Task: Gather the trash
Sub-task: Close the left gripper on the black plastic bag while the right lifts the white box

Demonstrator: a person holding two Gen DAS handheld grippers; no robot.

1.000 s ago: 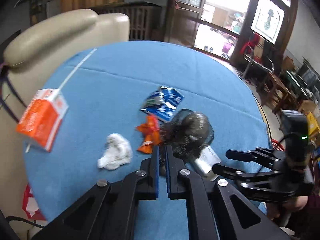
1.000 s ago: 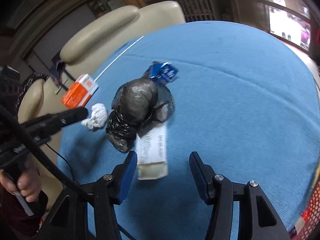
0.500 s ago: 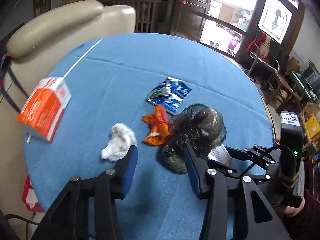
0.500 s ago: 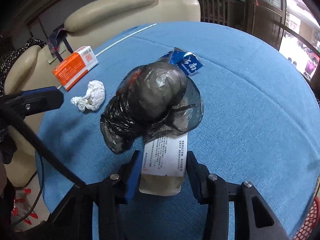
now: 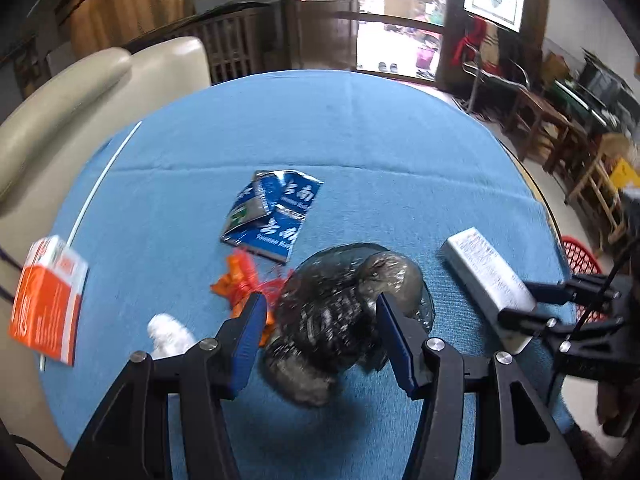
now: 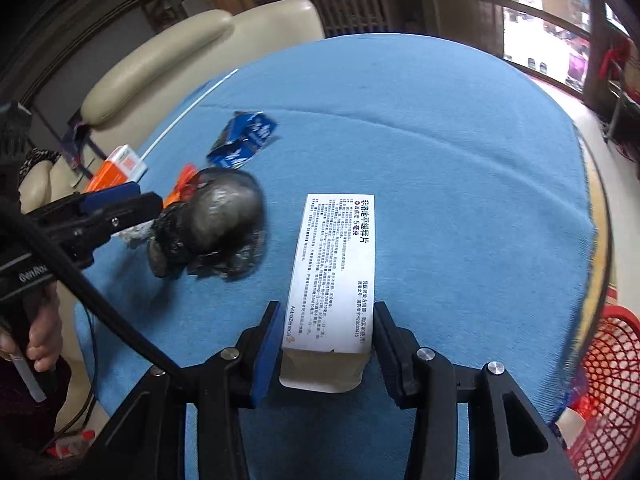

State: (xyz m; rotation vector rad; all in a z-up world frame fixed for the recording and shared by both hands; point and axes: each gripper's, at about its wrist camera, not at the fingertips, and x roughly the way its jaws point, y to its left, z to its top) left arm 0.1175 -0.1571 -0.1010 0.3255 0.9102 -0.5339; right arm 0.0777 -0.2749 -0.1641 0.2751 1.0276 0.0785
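A: Report the right gripper [image 6: 325, 334].

B: It is held low over the blue tablecloth [image 6: 460, 184]. Its jaws are closed on the near end of a white medicine box [image 6: 334, 276], which points away along the fingers.

A: And the left gripper [image 5: 320, 322]?

B: Jaws spread wide, one on each side of a crumpled black plastic bag [image 5: 340, 312]. Contact with the bag cannot be confirmed. The bag is blurred.

A: What lies beyond the bag?

B: Touching its left side, an orange wrapper [image 5: 240, 280]. Farther back, a torn blue packet [image 5: 276, 216]. A white tissue wad [image 5: 168, 332] sits by the left finger, and an orange carton [image 5: 48, 312] rests at the left table edge.

A: What does only one view show?

B: The right wrist view alone shows a red mesh basket [image 6: 608, 380] below the table's right edge, and a hand [image 6: 40, 336] gripping the left handle. The tissue wad is clear only in the left wrist view.
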